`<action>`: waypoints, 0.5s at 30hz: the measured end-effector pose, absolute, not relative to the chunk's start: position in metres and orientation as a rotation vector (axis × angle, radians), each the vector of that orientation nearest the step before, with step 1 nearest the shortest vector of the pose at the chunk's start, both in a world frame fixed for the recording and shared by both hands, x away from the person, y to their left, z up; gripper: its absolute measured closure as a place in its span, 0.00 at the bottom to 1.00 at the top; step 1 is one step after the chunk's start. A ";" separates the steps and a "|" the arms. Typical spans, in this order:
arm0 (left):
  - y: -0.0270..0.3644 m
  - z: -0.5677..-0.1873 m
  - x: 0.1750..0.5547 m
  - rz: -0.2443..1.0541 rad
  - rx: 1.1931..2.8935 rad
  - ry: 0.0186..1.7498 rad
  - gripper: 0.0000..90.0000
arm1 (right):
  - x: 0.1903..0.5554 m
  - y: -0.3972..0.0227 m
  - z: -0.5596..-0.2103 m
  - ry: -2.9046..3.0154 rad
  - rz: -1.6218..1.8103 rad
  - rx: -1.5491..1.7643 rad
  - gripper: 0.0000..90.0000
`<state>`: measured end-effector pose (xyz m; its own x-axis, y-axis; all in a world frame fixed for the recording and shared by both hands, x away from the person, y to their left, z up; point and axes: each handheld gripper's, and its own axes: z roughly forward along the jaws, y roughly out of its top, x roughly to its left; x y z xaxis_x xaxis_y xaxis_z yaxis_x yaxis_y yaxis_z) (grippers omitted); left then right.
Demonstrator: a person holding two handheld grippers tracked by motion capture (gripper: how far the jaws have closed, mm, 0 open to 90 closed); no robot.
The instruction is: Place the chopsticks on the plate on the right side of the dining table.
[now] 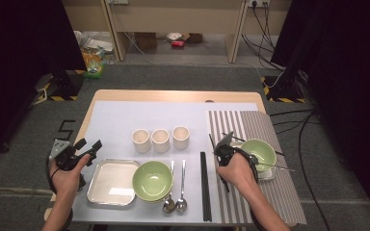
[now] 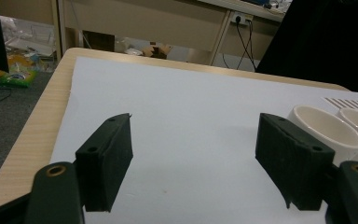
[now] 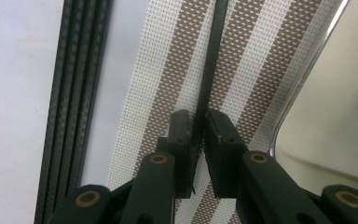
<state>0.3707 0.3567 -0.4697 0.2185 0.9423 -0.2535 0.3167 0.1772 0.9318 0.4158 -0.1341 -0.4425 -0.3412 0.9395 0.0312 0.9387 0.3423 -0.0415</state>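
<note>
My right gripper (image 3: 198,116) is shut on a thin black chopstick (image 3: 212,56) that runs away from the jaws, low over the brown-striped placemat (image 3: 168,70). In the high view this gripper (image 1: 223,147) sits at the placemat's left edge, and the chopstick (image 1: 212,142) slants through it. More black chopsticks (image 1: 205,185) lie side by side on the white mat just to its left. My left gripper (image 2: 193,135) stands open with nothing between its fingers, above the white mat (image 2: 177,93) near the table's left edge (image 1: 89,147).
Three cream cups (image 1: 160,139) stand in a row mid-table. A metal tray (image 1: 107,185), a green bowl (image 1: 152,180) and two spoons (image 1: 176,202) lie at the front. Another green bowl (image 1: 259,153) rests on a shiny tray (image 3: 303,88) right of my right gripper.
</note>
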 end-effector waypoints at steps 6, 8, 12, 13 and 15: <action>0.356 -0.470 0.371 0.698 1.360 1.315 0.29 | 0.415 -0.133 -0.443 -2.537 0.039 -1.790 0.92; 0.356 -0.470 0.371 0.698 1.359 1.315 0.29 | 0.415 -0.133 -0.444 -2.529 0.037 -1.803 0.94; 0.356 -0.470 0.371 0.699 1.358 1.315 0.29 | 0.416 -0.134 -0.444 -2.515 0.039 -1.816 0.95; 0.356 -0.470 0.371 0.699 1.358 1.315 0.29 | 0.416 -0.134 -0.443 -2.508 0.041 -1.817 0.95; 0.356 -0.470 0.371 0.698 1.361 1.314 0.29 | 0.417 -0.134 -0.444 -2.504 0.044 -1.816 0.95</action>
